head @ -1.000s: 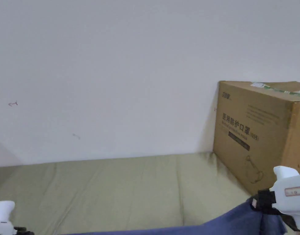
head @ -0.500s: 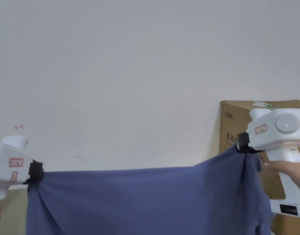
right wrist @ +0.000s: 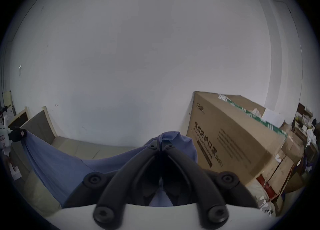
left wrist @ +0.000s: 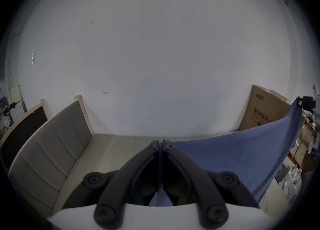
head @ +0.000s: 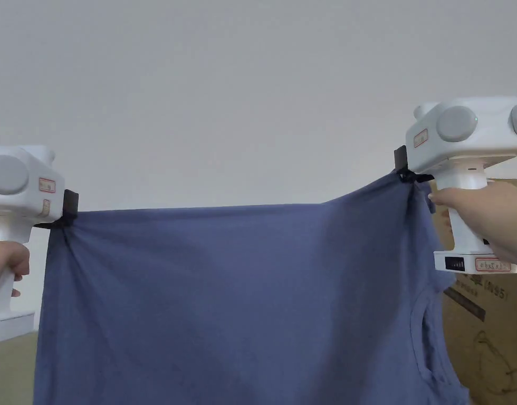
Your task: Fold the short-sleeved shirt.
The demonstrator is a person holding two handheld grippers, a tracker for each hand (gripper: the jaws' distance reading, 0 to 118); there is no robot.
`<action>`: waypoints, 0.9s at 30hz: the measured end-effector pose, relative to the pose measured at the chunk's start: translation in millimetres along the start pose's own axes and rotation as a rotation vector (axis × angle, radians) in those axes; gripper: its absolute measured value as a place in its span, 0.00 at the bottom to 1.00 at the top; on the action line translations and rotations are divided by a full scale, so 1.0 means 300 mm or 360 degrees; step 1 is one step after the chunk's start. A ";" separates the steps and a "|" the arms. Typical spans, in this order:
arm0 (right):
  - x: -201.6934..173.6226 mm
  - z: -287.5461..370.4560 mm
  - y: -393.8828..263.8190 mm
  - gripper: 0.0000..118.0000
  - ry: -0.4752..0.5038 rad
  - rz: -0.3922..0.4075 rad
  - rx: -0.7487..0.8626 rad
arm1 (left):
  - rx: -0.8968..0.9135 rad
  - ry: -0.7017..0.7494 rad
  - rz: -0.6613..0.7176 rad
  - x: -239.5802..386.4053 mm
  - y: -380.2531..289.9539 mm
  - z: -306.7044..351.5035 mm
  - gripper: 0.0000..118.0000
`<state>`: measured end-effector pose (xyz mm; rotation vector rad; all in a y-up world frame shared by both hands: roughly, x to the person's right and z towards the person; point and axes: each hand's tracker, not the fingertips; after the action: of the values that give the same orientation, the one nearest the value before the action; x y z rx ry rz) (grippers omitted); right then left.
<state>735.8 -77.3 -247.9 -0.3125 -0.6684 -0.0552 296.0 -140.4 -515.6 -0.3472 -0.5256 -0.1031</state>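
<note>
Ok, shirt (head: 226,300) is up in the air, spread wide btwn my two tools, hanging like a curtain in front of the white wall (head: 226,95). Left gripper (head: 67,213) is clamped on one end of the top edge; in the left gripper view both jaws are pressed together w/ blue cloth pinched in the seam. Right gripper (head: 405,171) same story, jaws closed on a bunched bit of fabric that pokes out past the tips in the right gripper view. Right side sits a bit higher than left, so the top edge slopes. Neck opening (head: 423,337) shows low on the right, so I reckon I've got it sideways, prob. hem on one side, shoulder on the other. Can't tell exactly which.

Handling: looks thin, soft, light knit. It drapes w/ fine creases fanning from each pinch, no stiffness at all. Won't hold a shape on its own; needs tension or it sags in the middle. Not slippery by the look of it, grip seems secure.

Bed surface (left wrist: 107,147) is below, cardboard box (head: 489,337) off to the right, close to the cloth there. I'd watch for snagging. For a clean fold I'd want hold at the corners or shoulder seams, not mid-edge bunches.
</note>
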 end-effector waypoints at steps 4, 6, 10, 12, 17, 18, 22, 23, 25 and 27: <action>-0.037 -0.098 -0.040 0.00 -0.0031 0.0038 -0.0005 | -0.0040 0.0035 0.0007 0.015 -0.039 -0.120 0.01; -0.048 -0.149 -0.129 0.00 -0.0043 0.0046 -0.0022 | -0.0065 0.0024 0.0050 0.018 -0.111 -0.166 0.01; -0.037 -0.232 -0.425 0.00 -0.0067 -0.0060 -0.0229 | -0.0280 0.0007 0.0194 0.024 -0.373 -0.222 0.01; -0.026 -0.222 -0.660 0.00 -0.0075 -0.0153 -0.0387 | -0.0409 -0.0050 0.0297 0.029 -0.581 -0.198 0.01; 0.027 -0.007 -1.226 0.00 -0.0012 -0.0271 -0.0782 | -0.0787 -0.0085 0.0394 0.046 -1.087 0.010 0.01; 0.052 0.066 -1.328 0.00 0.0045 -0.0326 -0.0847 | -0.0885 -0.0098 0.0384 0.038 -1.172 0.064 0.01; 0.122 0.395 -1.630 0.00 0.0047 -0.0352 -0.1019 | -0.0919 -0.0077 0.0331 0.000 -1.397 0.346 0.01; 0.148 0.478 -1.692 0.00 0.0088 -0.0379 -0.1071 | -0.0952 -0.0078 0.0320 -0.033 -1.440 0.402 0.01; 0.179 0.632 -1.773 0.00 0.0075 -0.0304 -0.1155 | -0.1023 -0.0121 0.0324 -0.065 -1.501 0.526 0.01; 0.213 0.763 -1.823 0.00 0.0167 -0.0218 -0.1196 | -0.1030 -0.0152 0.0233 -0.114 -1.555 0.637 0.01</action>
<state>566.4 -525.4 107.0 -0.9788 -0.5432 -0.4567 90.0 -510.2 -239.5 -1.0247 -0.5512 -0.1139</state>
